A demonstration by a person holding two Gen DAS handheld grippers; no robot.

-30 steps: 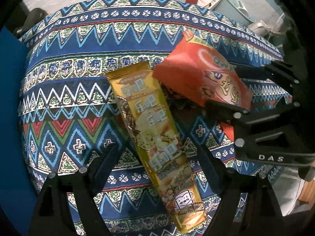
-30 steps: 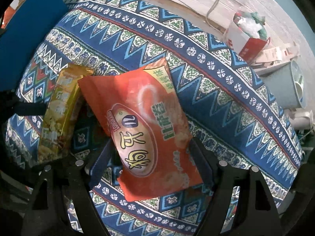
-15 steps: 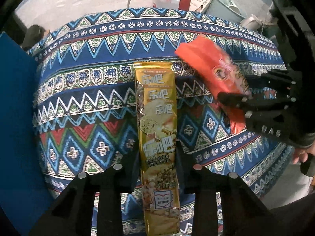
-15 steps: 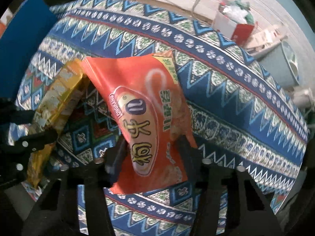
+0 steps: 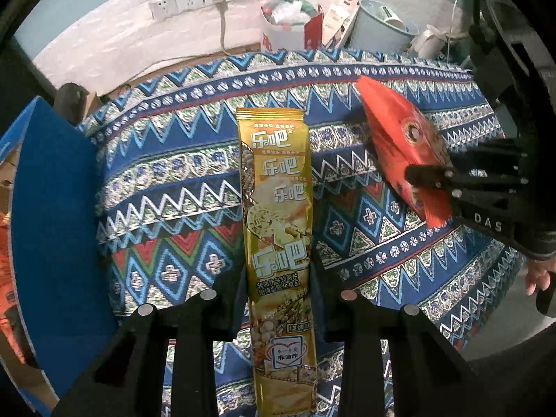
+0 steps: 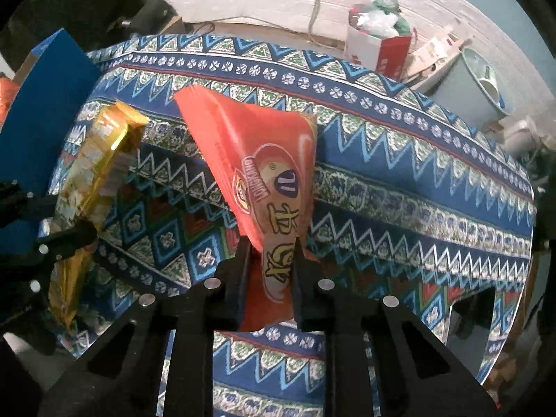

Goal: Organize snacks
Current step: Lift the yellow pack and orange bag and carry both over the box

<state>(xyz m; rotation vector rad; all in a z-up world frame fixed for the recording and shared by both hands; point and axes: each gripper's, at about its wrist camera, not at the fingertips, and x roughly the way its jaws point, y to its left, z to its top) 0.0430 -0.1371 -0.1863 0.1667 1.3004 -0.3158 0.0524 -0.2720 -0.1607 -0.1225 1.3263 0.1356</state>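
Observation:
A long gold snack packet (image 5: 278,187) is pinched at its lower part by my left gripper (image 5: 278,278), which is shut on it and holds it above the patterned tablecloth (image 5: 166,180). To the right, a red snack bag (image 5: 396,139) is held by my right gripper (image 5: 431,180). In the right wrist view the red snack bag (image 6: 257,160) crumples between the jaws of my right gripper (image 6: 271,253), which are closing tight with the pads pressing on it. The gold packet (image 6: 97,160) and left gripper (image 6: 66,239) show at the left there.
A blue box (image 5: 52,208) stands at the table's left edge. Beyond the far edge, on the floor, sit a red and white bag of rubbish (image 5: 288,31) and a pale blue bin (image 5: 378,27). A person's hand (image 5: 537,278) shows at the right.
Both grippers went from open around the packets to shut on them. Both packets have risen off the cloth, and the gold one has swung straight between the left fingers.

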